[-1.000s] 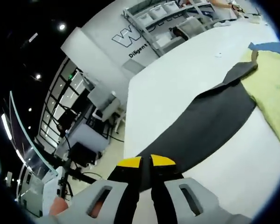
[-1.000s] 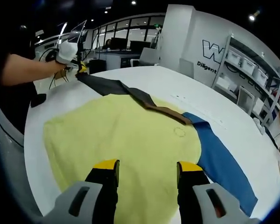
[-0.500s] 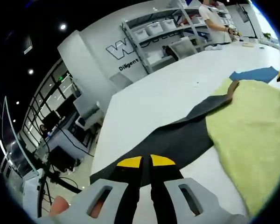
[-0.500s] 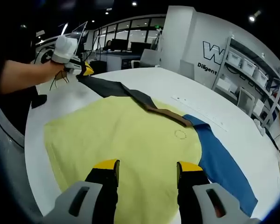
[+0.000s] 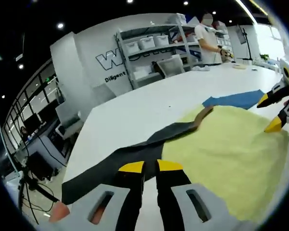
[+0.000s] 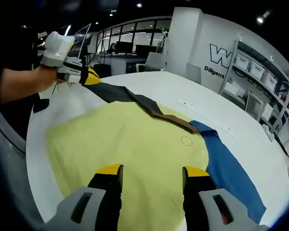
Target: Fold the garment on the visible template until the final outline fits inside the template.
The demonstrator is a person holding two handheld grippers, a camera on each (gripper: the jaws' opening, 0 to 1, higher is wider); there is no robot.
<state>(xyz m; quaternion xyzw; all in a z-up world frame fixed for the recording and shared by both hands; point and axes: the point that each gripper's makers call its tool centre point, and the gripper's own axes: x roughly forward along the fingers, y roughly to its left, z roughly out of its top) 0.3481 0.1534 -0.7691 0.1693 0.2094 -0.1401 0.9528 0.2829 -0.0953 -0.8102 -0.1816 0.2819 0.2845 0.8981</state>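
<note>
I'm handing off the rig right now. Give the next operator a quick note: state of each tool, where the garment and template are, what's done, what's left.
Left tool: jaws shut on the end of the dark garment, lifted off the white table near its corner.
Right tool: jaws open, holding nothing, hovering over the yellow cloth.
The dark garment runs as a long strip from the left tool across the far edge of the yellow cloth. A blue sheet lies partly under the cloth on the far side.
Done: one end of the garment is gripped. I cannot tell how many folds are made.
Left: fold it until the outline fits the template.
</note>
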